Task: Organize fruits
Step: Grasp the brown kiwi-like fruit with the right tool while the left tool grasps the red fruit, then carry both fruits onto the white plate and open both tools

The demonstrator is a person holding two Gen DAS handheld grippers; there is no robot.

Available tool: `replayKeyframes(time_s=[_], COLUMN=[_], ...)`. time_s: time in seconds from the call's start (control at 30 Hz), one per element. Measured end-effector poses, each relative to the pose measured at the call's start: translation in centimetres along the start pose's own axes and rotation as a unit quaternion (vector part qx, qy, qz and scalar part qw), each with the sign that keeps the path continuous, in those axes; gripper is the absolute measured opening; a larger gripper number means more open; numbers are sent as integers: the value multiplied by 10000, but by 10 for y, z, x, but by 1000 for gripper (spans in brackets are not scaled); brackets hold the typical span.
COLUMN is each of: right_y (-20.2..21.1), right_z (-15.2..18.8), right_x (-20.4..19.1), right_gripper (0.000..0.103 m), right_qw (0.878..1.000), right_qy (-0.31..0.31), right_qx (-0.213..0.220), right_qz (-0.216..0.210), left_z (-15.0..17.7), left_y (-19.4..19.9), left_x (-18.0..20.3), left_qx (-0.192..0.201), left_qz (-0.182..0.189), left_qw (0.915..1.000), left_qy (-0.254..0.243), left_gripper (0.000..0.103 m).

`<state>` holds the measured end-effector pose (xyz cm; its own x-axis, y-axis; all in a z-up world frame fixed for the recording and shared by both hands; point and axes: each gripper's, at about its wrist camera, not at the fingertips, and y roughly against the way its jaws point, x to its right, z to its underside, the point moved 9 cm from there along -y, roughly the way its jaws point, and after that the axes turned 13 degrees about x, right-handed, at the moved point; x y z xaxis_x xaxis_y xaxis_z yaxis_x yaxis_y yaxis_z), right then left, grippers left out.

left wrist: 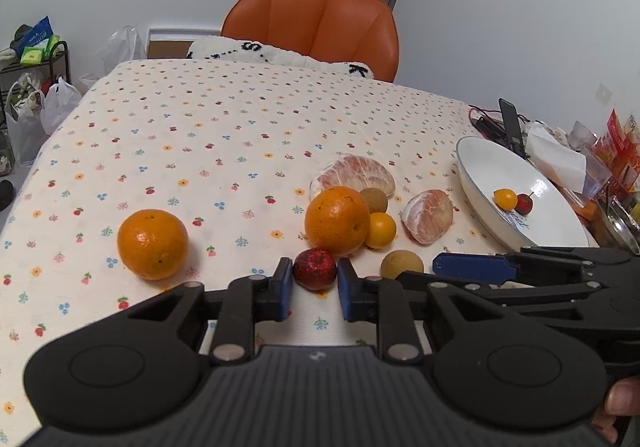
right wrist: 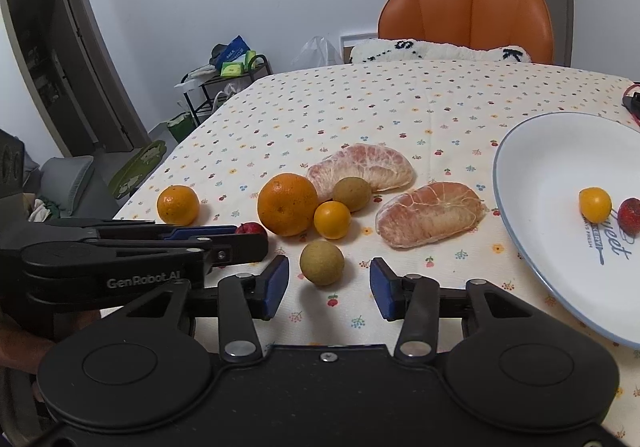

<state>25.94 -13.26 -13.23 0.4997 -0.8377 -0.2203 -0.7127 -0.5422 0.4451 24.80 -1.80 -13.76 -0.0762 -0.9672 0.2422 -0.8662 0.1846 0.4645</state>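
fruits lie scattered on the desk [left wrist: 160, 135], which wears a cream cloth dotted with small flowers. the left wrist view shows the left hand-held gripper [left wrist: 315, 283] with its blue pads close either side of a small red fruit [left wrist: 315, 268]; whether they press it cannot be told. the right wrist view shows that fruit mostly hidden behind the left tool, and the right hand-held gripper [right wrist: 329, 283] spread wide, a brownish-green round fruit [right wrist: 321, 262] just ahead between its fingers, untouched. two oranges, peeled pomelo pieces [right wrist: 430, 213] and a white plate [right wrist: 532, 151] holding two small fruits sit nearby. an orange chair [left wrist: 312, 23] stands beyond.
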Motion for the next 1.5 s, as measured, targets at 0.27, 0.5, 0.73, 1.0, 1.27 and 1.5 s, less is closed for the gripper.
replayKeyframes(time_s=[0.27, 0.5, 0.73, 1.0, 1.27, 1.5], right_y=[-2, 6, 18, 44, 64, 83], right_z=[2, -1, -6, -16, -20, -23], right_x=[-1, -1, 4, 25, 49, 74], right_gripper=[23, 22, 22, 21, 21, 21], right_qw=[9999, 9998, 9997, 9990, 9975, 9950], right_qy=[-71, -78, -86, -134, -220, -298], right_qx=[-51, 56, 180, 425, 599, 762], right_qz=[-113, -156, -156, 72, 315, 582], left_z=[-6, -11, -14, -21, -23, -24], left_y=[9, 15, 19, 20, 17, 11], left_x=[5, 13, 23, 51, 77, 99], left_qx=[88, 168, 219, 306, 336, 339], left_qz=[46, 107, 181, 402, 582, 712], left_qw=[9999, 9998, 9995, 9985, 9971, 9957], left_qy=[-14, -64, -105, -233, -350, -477], left_gripper=[22, 22, 22, 22, 22, 22])
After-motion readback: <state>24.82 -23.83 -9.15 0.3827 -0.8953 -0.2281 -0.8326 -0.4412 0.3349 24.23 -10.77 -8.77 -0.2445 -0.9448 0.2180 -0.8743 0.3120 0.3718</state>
